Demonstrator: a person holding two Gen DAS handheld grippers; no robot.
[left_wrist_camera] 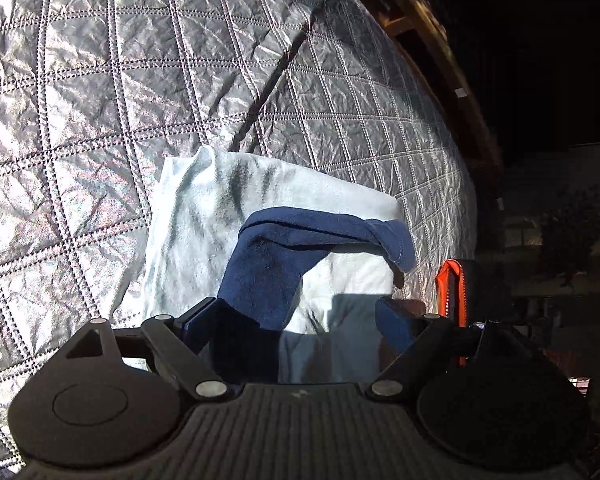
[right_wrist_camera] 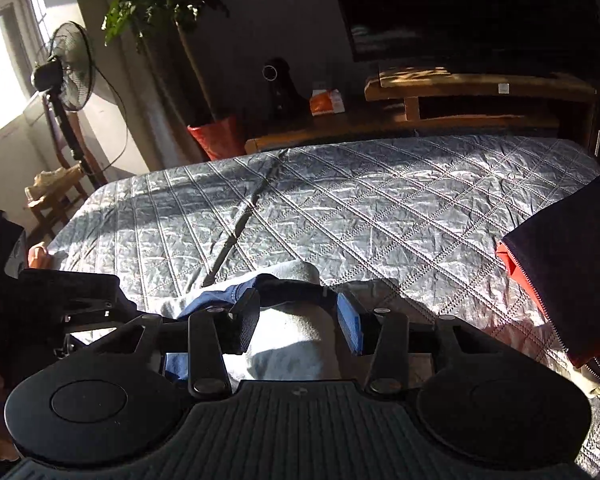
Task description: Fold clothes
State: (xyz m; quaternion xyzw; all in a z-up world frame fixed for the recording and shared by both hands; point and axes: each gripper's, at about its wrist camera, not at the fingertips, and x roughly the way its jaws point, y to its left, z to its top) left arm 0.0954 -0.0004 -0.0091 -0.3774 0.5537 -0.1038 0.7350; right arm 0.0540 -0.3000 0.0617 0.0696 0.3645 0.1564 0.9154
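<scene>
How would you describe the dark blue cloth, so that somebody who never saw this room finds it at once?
Start from the bed with the silver quilted cover. Near its closer edge lies a pale, whitish garment, and the dark blue cloth is draped across it, reaching toward the left gripper. It is the only navy fabric on the white; the dark bag beside it has orange trim.

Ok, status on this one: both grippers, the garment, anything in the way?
Left gripper open over white garment with navy trim. Right gripper open, straddling it. Garment on quilted bed cover. Dark orange-lined bag beside it.
</scene>
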